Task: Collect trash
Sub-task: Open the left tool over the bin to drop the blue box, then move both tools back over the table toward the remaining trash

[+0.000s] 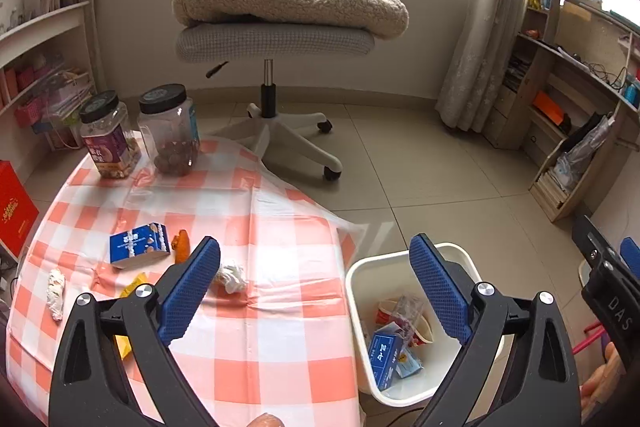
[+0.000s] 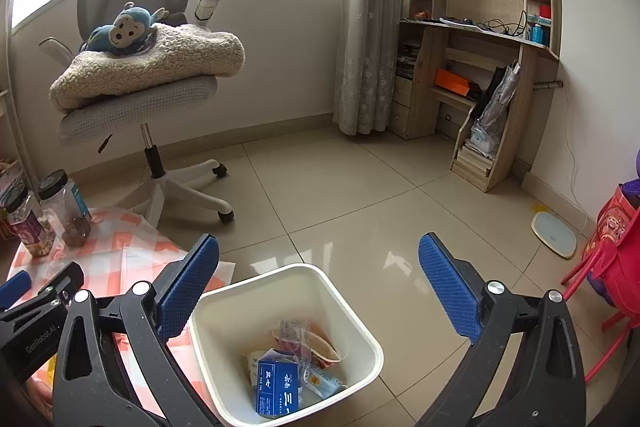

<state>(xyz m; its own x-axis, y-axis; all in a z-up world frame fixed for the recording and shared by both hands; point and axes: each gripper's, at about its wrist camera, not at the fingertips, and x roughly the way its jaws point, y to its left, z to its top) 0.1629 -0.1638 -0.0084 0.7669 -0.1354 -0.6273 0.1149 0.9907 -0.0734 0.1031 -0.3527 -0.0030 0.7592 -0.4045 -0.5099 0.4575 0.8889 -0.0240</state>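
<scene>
Both grippers gape empty over table and bin.
Left gripper point(image 1: 314, 281) spread wide above crumpled white tissue point(image 1: 231, 277) on checked cloth; right gripper point(image 2: 318, 287) apart above white plastic bin point(image 2: 360, 331) holding wrappers.

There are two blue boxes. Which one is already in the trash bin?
The blue box with plain white writing lies inside the white bin among wrappers. The other blue box, with snack pictures on it, is still on the checkered tablecloth.

Legible markings: "DAS" on the right gripper point(image 1: 630, 255) body in the left wrist view, "GenRobot.AI" on the left gripper point(image 2: 16, 285) body in the right wrist view; box print unreadable
</scene>
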